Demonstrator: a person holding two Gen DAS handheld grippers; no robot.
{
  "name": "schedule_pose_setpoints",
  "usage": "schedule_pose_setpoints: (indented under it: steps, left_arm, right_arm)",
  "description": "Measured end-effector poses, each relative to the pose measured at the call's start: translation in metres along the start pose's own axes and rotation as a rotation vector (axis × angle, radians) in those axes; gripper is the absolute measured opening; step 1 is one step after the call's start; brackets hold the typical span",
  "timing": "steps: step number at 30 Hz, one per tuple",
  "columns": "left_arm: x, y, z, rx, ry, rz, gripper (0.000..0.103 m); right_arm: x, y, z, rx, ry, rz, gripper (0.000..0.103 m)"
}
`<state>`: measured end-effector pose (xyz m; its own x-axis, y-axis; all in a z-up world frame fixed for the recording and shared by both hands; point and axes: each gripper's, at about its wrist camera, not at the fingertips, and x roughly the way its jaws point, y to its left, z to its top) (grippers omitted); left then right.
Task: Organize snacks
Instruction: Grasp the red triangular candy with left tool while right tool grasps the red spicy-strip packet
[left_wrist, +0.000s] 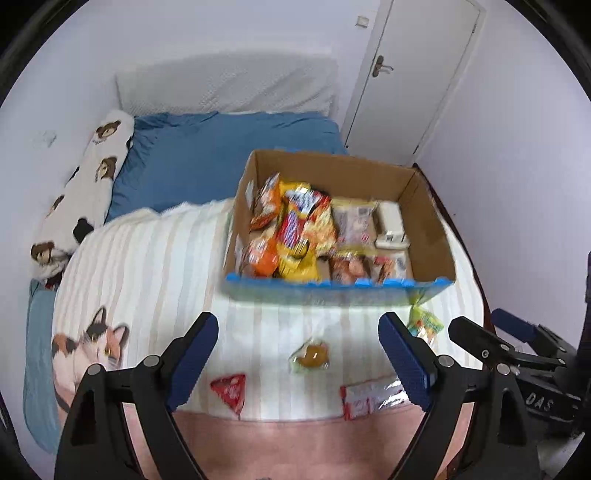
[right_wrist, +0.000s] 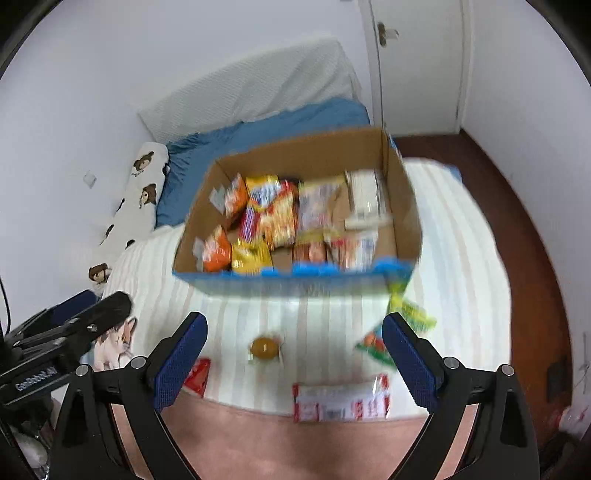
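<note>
A cardboard box (left_wrist: 428, 206) (right_wrist: 199, 225) with a blue front edge sits on the striped blanket, filled with several orange, yellow and white snack packets (left_wrist: 295, 229) (right_wrist: 266, 218). In front of it lie a red triangular packet (left_wrist: 231, 391) (right_wrist: 197, 376), a round amber sweet (left_wrist: 312, 355) (right_wrist: 264, 348), a red-and-white wrapper (left_wrist: 369, 400) (right_wrist: 340, 404) and a green packet (left_wrist: 424, 325) (right_wrist: 410, 314). My left gripper (left_wrist: 299, 369) hangs open above the loose snacks, holding nothing. My right gripper (right_wrist: 293, 363) is likewise open and empty.
The bed has a blue sheet (left_wrist: 207, 155), a bear-print bolster (left_wrist: 85, 192) on the left and a cat-print blanket (left_wrist: 92, 347). A white door (left_wrist: 410, 74) stands behind. Dark wooden floor (right_wrist: 517, 229) lies right of the bed.
</note>
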<state>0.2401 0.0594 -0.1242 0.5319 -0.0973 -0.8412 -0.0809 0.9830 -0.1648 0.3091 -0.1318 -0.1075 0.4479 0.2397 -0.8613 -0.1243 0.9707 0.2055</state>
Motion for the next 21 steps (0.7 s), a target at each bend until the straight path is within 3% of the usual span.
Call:
schedule_pose_setpoints:
  steps: [4, 10, 15, 21]
  left_arm:
    - [0.015, 0.021, -0.036, -0.052, 0.054, 0.029, 0.089]
    - [0.066, 0.059, -0.093, -0.151, 0.220, 0.075, 0.089]
    - [0.104, 0.092, -0.125, -0.262, 0.338, 0.084, 0.089]
    - [0.125, 0.114, -0.133, -0.346, 0.387, 0.084, 0.089]
  right_arm:
    - [0.036, -0.031, -0.039, 0.151, 0.121, 0.044, 0.098]
    - [0.104, -0.084, -0.103, 0.460, 0.287, 0.079, 0.098]
    - [0.150, -0.113, -0.131, 0.670, 0.340, 0.053, 0.098]
    - [0.178, -0.112, -0.123, 0.685, 0.319, -0.042, 0.097]
